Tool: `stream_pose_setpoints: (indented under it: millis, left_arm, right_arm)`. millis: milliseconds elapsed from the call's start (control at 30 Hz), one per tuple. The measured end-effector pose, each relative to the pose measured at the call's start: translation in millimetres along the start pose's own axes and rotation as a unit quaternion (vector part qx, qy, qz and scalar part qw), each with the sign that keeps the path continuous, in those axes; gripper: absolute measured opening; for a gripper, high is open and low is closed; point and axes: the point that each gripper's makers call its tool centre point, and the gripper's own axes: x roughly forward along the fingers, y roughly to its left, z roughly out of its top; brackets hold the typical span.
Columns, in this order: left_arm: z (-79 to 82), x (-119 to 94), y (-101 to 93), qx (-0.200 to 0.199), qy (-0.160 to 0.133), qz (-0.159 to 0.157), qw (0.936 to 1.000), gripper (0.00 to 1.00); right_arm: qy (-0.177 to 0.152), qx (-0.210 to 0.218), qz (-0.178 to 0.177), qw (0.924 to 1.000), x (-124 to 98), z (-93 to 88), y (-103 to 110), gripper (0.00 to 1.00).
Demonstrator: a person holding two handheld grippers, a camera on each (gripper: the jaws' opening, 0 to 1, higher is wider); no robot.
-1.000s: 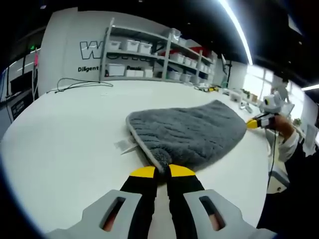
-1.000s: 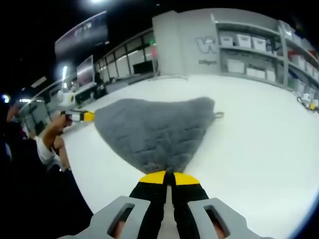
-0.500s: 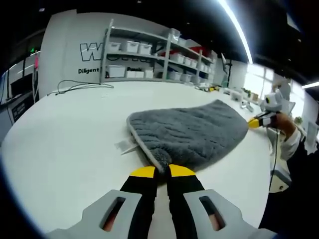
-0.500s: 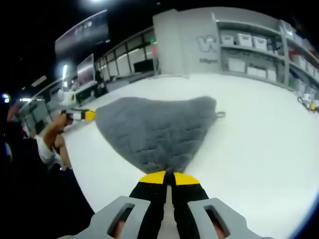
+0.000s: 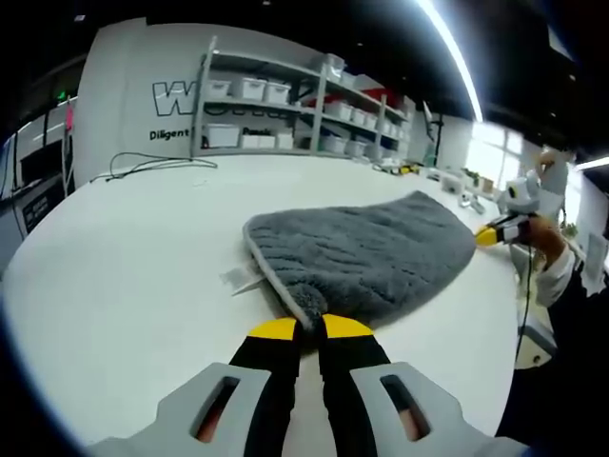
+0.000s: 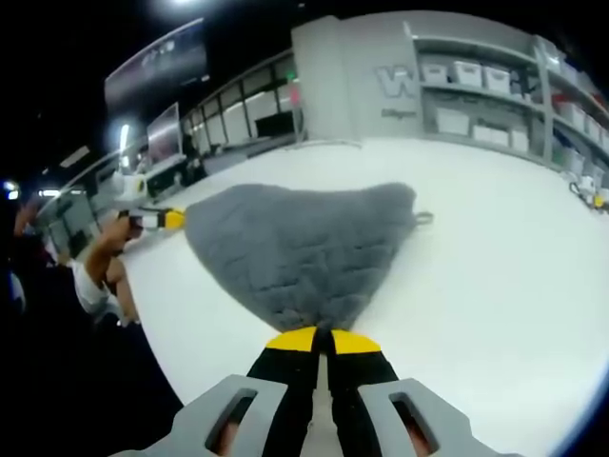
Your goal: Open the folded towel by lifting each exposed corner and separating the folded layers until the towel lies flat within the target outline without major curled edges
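A grey quilted towel lies spread on the white table, with a white label at its left edge. My left gripper is shut on the towel's near corner. In the right gripper view the same towel fans out ahead, a small loop at its far right corner. My right gripper is shut on its own near corner of the towel. Each view shows the other gripper's yellow tip at the towel's far side: the right gripper in a hand, the left gripper in a hand.
Grey shelving with white bins stands behind the table, also in the right gripper view. A cable trails along the far table edge. Small items sit at the far right. The person's sleeve is at the table's right edge.
The towel has shifted very slightly; both grippers keep their hold on its corners and hardly move.
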Motion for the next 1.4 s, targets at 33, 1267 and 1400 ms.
stream_pose_setpoints:
  millis: [33,1267,1400]
  left_arm:
    - [-0.1,0.1,-0.3,0.0,0.0,0.0,1.0,0.07]
    - [-1.8,1.3,-4.4,0.009,-0.011,0.009,0.9999,0.07]
    - [-0.6,2.1,-0.9,0.01,-0.012,0.01,0.9998,0.07]
  right_arm:
    - [0.0,-0.001,0.0,1.0,-0.1,-0.5,1.4,0.0]
    - [0.009,-0.001,0.011,0.9999,-3.3,-13.0,29.8,0.0]
    - [0.012,-0.003,0.012,0.9999,-3.8,-14.5,32.3,0.0]
